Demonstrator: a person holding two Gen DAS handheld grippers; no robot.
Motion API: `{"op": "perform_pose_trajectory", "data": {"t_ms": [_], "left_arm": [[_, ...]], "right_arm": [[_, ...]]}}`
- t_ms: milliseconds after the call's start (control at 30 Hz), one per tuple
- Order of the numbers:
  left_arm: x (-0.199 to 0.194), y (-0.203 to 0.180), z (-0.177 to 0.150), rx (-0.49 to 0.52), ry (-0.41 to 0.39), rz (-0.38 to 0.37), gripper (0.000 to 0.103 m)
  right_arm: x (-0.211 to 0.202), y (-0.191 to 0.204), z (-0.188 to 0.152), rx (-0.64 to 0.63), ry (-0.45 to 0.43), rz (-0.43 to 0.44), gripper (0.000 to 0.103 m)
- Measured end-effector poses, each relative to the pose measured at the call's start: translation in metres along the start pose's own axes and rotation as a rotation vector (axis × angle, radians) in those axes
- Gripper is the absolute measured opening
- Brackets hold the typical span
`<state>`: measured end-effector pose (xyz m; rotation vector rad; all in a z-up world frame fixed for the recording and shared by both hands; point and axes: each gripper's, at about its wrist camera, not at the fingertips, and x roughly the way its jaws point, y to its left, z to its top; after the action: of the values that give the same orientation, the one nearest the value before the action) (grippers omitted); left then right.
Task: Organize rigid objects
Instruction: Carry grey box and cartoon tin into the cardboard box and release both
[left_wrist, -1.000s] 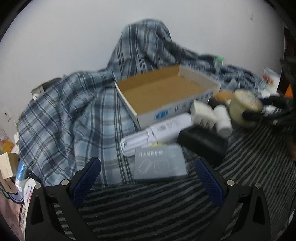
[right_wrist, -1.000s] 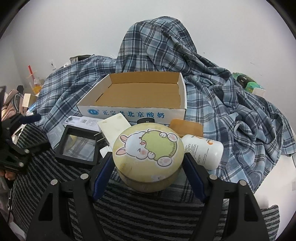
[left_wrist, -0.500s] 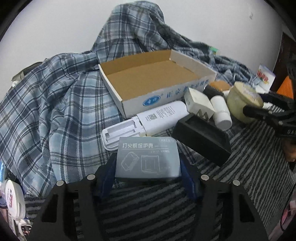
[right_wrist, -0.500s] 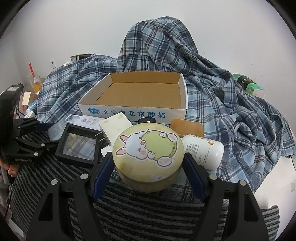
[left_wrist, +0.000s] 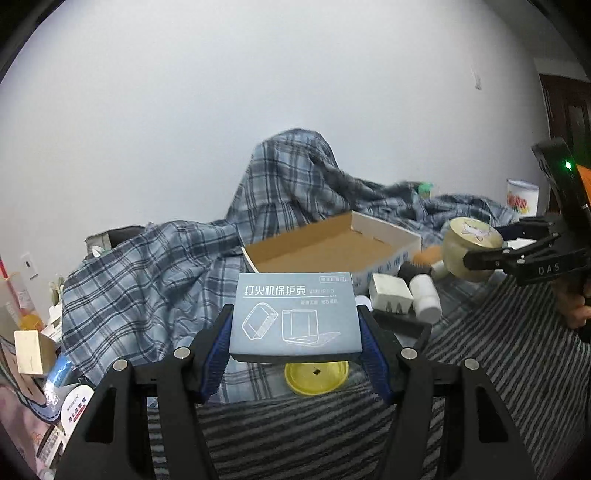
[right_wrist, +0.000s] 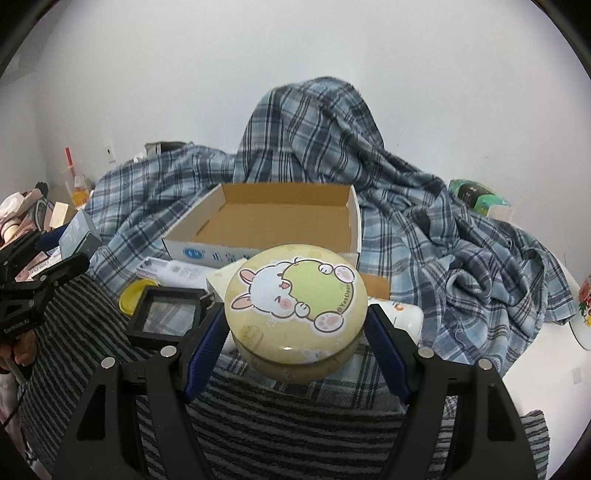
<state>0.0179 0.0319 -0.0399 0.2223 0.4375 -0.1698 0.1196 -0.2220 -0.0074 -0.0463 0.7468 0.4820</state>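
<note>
Since the earlier frames, the grey-blue flat box (left_wrist: 295, 314) has been lifted off the striped cloth (left_wrist: 332, 435), and a yellow lid (left_wrist: 316, 376) that lay hidden beneath it is exposed on the bedding. The box is clamped between the blue pads of the left gripper (left_wrist: 295, 347), whose jaws have just been closing from wide open onto its 2 side edges; the box is held level, above the cloth and in front of the open cardboard tray (left_wrist: 384, 236). The round yellow tin (right_wrist: 295, 310) with a rabbit print is clamped between the pads of the right gripper (right_wrist: 295, 347) at a middling spread and is raised clear of the bedding, its lid tilted toward the camera, directly in front of the tray (right_wrist: 354, 221). The tray is seen empty on the plaid shirt (right_wrist: 424, 221). A black framed case (right_wrist: 166, 317), a white bottle (left_wrist: 424, 299) and a white adapter (left_wrist: 391, 295) lie beside the tray front.
</note>
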Motion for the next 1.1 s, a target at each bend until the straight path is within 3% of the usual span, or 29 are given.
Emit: {"op": "perform_pose_trajectory", "data": {"t_ms": [267, 400, 467, 533, 633, 733, 933, 1100], "left_arm": [[-0.007, 0.009, 0.004, -0.044, -0.029, 0.012, 0.065], [-0.01, 0.007, 0.009, -0.072, -0.014, 0.076, 0.065], [-0.018, 0.007, 0.016, -0.134, -0.032, 0.03, 0.065], [-0.025, 0.003, 0.028, -0.16, -0.062, 0.012, 0.065], [-0.028, -0.007, 0.05, -0.112, -0.116, 0.05, 0.065], [-0.024, -0.01, 0.072, -0.126, -0.135, 0.016, 0.065], [-0.002, -0.02, 0.111, -0.086, -0.211, 0.055, 0.065], [0.018, -0.009, 0.139, -0.145, -0.257, 0.057, 0.065]], "right_arm": [[-0.006, -0.003, 0.002, 0.012, -0.03, -0.019, 0.074], [-0.02, 0.002, 0.01, 0.001, -0.073, -0.054, 0.074], [-0.03, 0.004, 0.021, 0.01, -0.116, -0.054, 0.074], [-0.039, 0.006, 0.035, 0.001, -0.156, -0.057, 0.074], [-0.049, 0.014, 0.057, -0.042, -0.217, -0.09, 0.074], [-0.052, 0.019, 0.079, -0.07, -0.271, -0.106, 0.074], [-0.036, 0.022, 0.123, -0.067, -0.347, -0.144, 0.074], [-0.015, 0.016, 0.148, -0.036, -0.381, -0.166, 0.074]]}}
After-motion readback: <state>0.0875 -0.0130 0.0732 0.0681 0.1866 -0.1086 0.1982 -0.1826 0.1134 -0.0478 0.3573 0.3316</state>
